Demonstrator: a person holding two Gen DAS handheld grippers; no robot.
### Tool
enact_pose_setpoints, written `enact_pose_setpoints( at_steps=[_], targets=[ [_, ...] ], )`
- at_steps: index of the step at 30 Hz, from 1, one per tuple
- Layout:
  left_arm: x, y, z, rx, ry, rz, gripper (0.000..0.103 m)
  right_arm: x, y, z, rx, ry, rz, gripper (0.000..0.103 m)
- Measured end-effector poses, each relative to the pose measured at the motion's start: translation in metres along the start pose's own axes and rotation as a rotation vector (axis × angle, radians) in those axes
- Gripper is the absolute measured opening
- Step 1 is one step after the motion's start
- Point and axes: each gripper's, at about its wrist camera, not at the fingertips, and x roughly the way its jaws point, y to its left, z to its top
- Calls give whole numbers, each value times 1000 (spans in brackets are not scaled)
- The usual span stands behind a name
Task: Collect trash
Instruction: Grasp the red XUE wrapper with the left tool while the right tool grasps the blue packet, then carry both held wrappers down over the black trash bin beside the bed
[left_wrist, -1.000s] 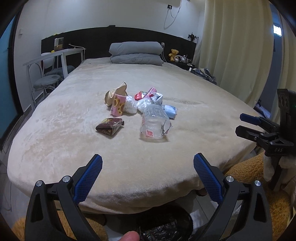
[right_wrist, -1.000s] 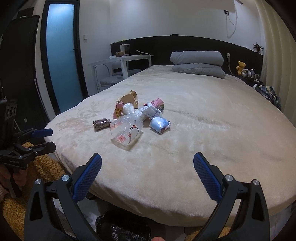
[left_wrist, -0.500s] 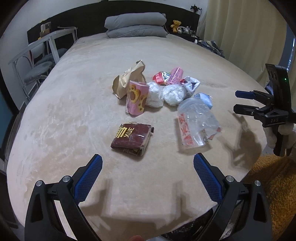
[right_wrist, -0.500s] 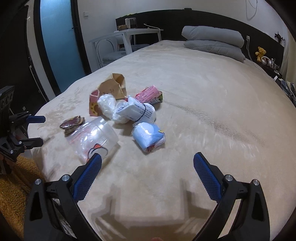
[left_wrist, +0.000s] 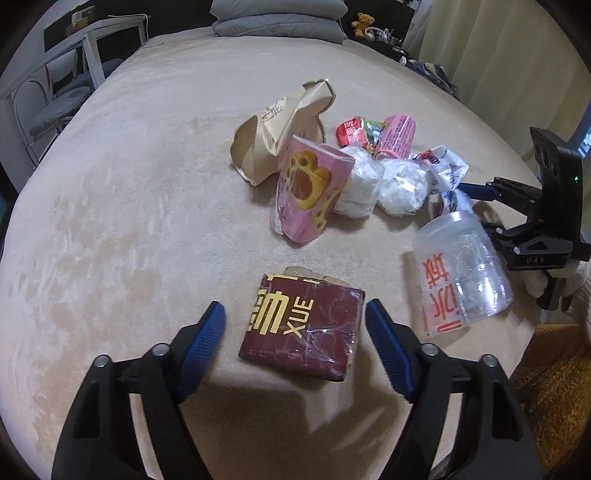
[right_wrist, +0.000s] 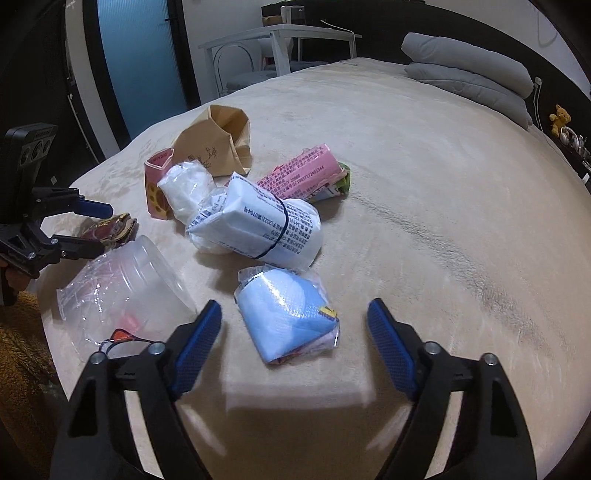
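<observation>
Step in hand: first pickup. Left gripper (left_wrist: 295, 325), jaws just narrowing, straddles the maroon packet (left_wrist: 301, 332) at lower centre without contact; right gripper (right_wrist: 294, 325) likewise straddles the blue packet (right_wrist: 291, 317). Next: lower, close fully.

Black plastic grippers with blue pads

Both the left gripper (left_wrist: 295, 325) and right gripper (right_wrist: 294, 321) built from skeletal black arms with triangular cutouts, silver screws at the joints, textured blue fingertips (left_wrist: 205, 339). Boxy black camera block (left_wrist: 557, 162) with a tiny green light. Fuzzy mustard-brown sleeve (left_wrist: 550, 365) behind.
</observation>
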Motion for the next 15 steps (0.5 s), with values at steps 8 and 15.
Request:
enact_pose_setpoints(
  at_steps=[8, 15],
  targets=[
    [-2, -7, -2, 38, -12, 22, 57, -10, 5, 2, -13, -21, -5, 46],
    [-29, -14, -7, -7, -68, -1, 57, -42, 15, -10, 54, -45, -25, 45]
  ],
)
